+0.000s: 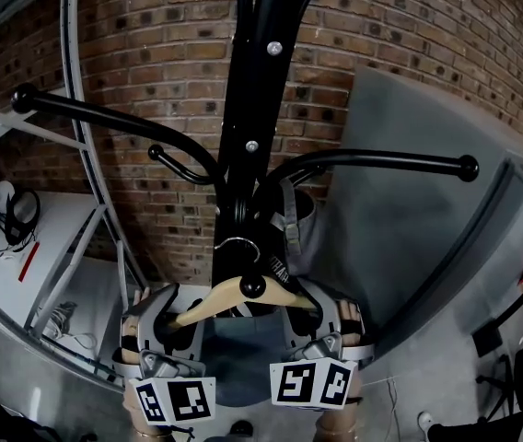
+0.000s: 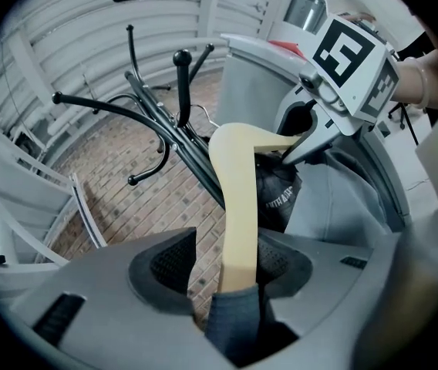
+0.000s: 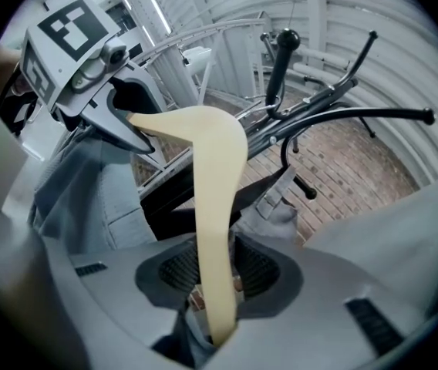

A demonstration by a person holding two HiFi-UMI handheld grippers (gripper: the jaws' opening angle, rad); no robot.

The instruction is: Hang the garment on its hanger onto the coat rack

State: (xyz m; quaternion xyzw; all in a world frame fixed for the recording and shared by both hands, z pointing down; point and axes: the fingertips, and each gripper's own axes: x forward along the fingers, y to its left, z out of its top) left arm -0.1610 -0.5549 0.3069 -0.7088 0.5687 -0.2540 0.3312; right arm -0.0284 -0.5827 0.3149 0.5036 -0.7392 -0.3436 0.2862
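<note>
Pale wooden clothes hanger (image 1: 211,304) lies crosswise in front of the person, its long axis running left to right, close against the tall black metal coat rack (image 1: 243,109). Its thin metal hook (image 1: 239,243) sits by the pole, just above a short black peg with a ball end (image 1: 252,286). The peg points back toward the person, square across the hanger's length. The hook looks to me to be over that peg, though the contact is too small to make out. The grey-blue cloth garment (image 1: 234,362) hangs below, between the two tools.

The left gripper (image 1: 157,309) has the hanger's left end between its jaws, but they are spread. The wood leans on one ribbed pad (image 2: 279,259) and brick shows through the gap beside the other. The right gripper (image 1: 331,313) is at the right end, its pads just beside the wood on both sides, slack rather than pinching as far as I can judge. Both reach up at the hanger from below, equally near. I reckon the coming move is a straight pull back along the jaws, without dragging the hanger sideways off the peg.
</note>
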